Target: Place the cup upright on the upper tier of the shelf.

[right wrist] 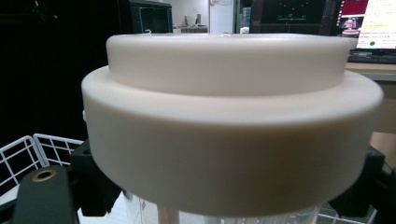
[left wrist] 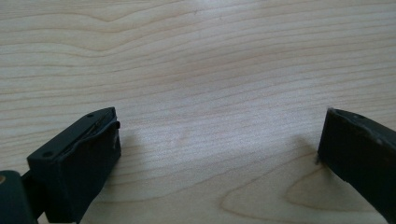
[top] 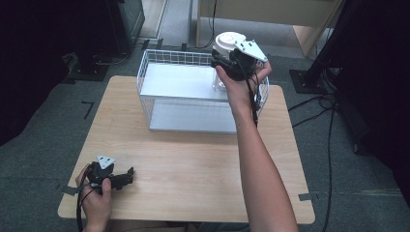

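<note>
Left gripper (top: pixel 126 176): resting on the pale wood-grain tabletop (left wrist: pixel 210 70) well in front of the white wire basket (top: pixel 159 63), toward its left; the jaws stand wide apart with bare wood between them, holding nothing.

White wire basket: rectangular, with a flat pale panel inside, standing at the far middle of the table.

Right gripper (top: pixel 223 62): raised over the basket's right end, its black jaws pressed on either side of a clear jar with a broad, stepped white lid (right wrist: pixel 233 121); from the gripper's own view the jaws sit just under the lid's rim.

Jar position: held above the basket's right end, upright as far as I can tell, its clear body just over the wire rim.

Risk: the hold looks to be on smooth clear wall below an overhanging lid, so I'd guess a slackened squeeze or a tilt could let it slide, and its base could catch the wire rim on the way down.

Surface: light wooden table, otherwise bare around the basket.

Room: grey carpet (top: pixel 43 125), cables (top: pixel 319 104) trailing right of the basket, dark stands and a lit screen beyond it.
</note>
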Demonstrator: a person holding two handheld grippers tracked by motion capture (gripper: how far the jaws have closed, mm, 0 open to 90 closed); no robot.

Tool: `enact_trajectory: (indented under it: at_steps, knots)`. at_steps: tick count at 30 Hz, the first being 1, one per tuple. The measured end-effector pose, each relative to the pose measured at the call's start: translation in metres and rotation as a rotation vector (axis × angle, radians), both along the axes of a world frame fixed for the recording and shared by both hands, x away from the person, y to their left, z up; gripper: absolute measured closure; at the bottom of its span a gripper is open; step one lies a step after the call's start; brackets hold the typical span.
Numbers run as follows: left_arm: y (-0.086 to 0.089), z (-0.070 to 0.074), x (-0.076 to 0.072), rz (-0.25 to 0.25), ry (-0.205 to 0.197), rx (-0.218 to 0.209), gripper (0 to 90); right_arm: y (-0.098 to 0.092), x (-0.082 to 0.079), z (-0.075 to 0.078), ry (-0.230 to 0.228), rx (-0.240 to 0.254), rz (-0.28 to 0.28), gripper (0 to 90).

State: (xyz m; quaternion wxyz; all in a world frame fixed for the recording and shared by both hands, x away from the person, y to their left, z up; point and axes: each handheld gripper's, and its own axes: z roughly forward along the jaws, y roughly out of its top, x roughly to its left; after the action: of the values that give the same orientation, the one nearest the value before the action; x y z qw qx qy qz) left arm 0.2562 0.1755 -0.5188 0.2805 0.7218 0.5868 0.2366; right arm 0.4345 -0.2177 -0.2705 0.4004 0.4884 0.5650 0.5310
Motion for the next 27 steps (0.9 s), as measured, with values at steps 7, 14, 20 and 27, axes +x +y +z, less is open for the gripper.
enact_trajectory:
  at_steps: [7,14,20,27]
  knots:
    - [0.0,0.0,0.0,0.001,0.0,-0.001,0.0,-0.002,-0.002,0.002,0.023,-0.013,0.031,14.0]
    - [0.0,0.0,0.0,0.001,0.0,-0.001,0.0,-0.006,-0.004,0.003,0.064,-0.01,0.063,0.0]
    - [0.0,0.0,0.0,0.001,0.0,-0.002,0.0,-0.014,-0.008,0.003,0.081,-0.019,0.072,0.0]
    - [0.0,0.0,0.0,0.002,-0.001,-0.001,0.0,-0.022,-0.022,-0.004,0.077,-0.028,0.086,0.0]
